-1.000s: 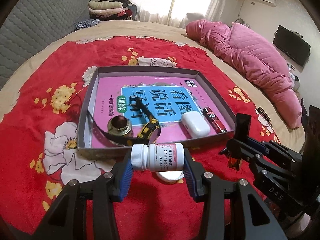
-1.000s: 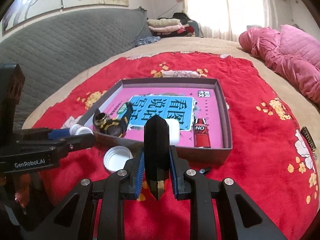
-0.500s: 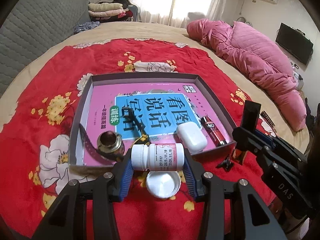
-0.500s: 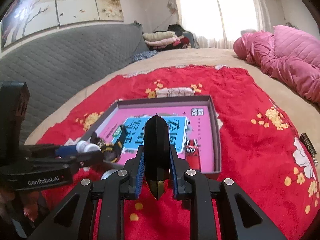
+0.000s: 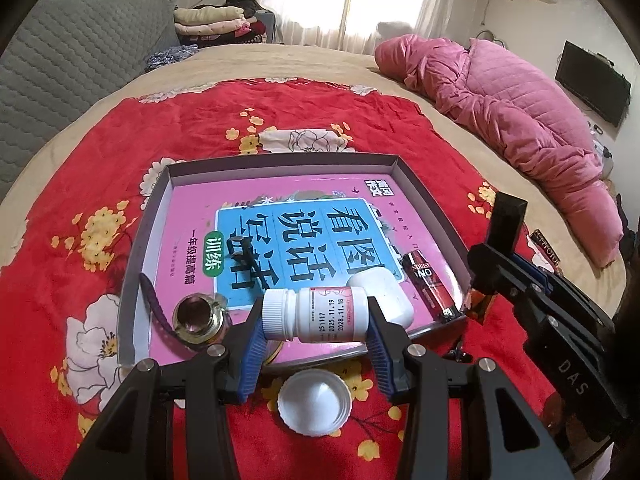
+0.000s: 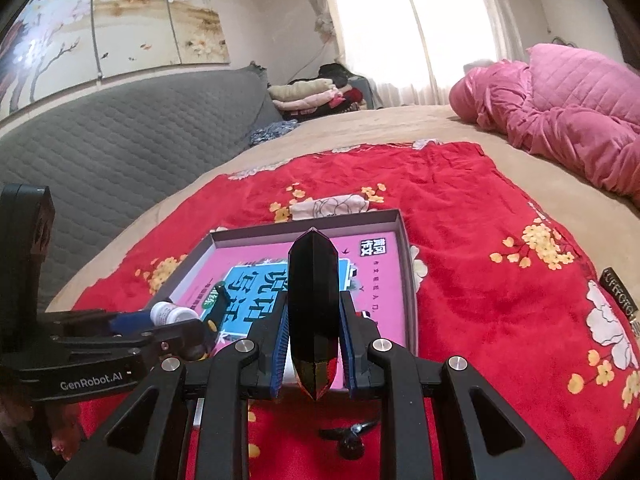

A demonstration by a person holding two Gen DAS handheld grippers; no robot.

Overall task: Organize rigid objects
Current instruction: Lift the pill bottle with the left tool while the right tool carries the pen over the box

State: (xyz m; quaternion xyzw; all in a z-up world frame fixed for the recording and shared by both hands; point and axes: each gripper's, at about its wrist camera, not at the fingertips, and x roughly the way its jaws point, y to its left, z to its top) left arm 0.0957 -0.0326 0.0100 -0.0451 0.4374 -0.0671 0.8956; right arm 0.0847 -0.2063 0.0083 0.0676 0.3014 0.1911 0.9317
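Pill bottle [image 5: 316,314], light, rigid, slick plastic; clamped end to end in left gripper [image 5: 316,334] over tray [image 5: 434,204] near edge, 6 o'clock; black faceted crystal [image 6: 314,312], hard, chip-prone, pinched mid-body by right gripper [image 6: 314,340].

Pink quilt [image 5: 520,112] (crumpled), folded clothes [image 5: 212,20]

The white pill bottle [image 5: 320,314] bears the dates 2025.11.19 and 2028.11.18 above the code 251117. The pink book [image 5: 280,220] in the tray carries large Chinese characters. The left claw [image 6: 132,354] housing reads "GenRobot.AI"; the right claw [image 5: 486,304] housing reads "DAS".
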